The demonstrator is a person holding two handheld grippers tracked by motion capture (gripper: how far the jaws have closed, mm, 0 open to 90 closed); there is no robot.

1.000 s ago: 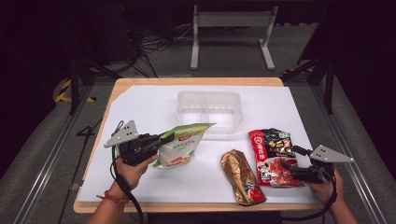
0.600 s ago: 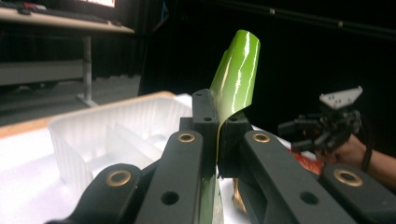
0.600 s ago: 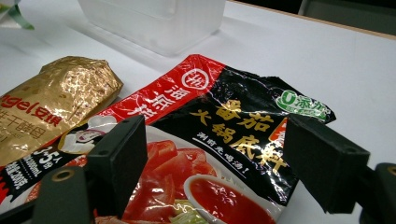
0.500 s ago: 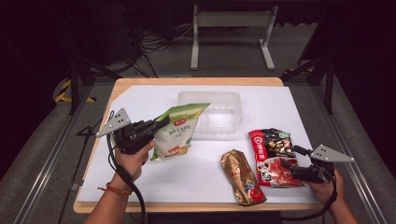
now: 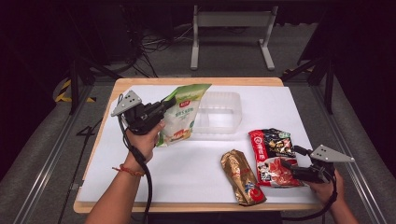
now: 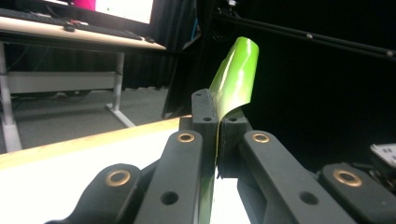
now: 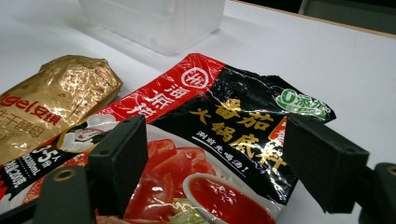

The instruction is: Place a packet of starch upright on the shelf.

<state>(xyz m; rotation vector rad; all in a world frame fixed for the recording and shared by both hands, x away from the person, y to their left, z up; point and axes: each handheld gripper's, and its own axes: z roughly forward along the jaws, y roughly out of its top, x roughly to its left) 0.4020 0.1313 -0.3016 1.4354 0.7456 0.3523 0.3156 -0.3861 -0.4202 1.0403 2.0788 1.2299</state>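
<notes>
Green bag (image 5: 181, 114) hangs in the air just left of the clear tub (image 5: 218, 112), pinched by its top edge in the closed left tool (image 5: 164, 103). The tub looks empty, so packing has barely begun. The right tool (image 5: 290, 161), jaws wide apart, rests over the red-and-black bag (image 5: 273, 156); a gold bag (image 5: 242, 176) lies on the counter (image 5: 196, 163).

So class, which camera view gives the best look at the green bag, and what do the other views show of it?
The high view: the whole green bag shows there, lifted off the table, its edge in the left gripper. The left gripper view gives just a curled green strip clamped between the jaws. The right gripper view looks at the red bag instead.
</notes>
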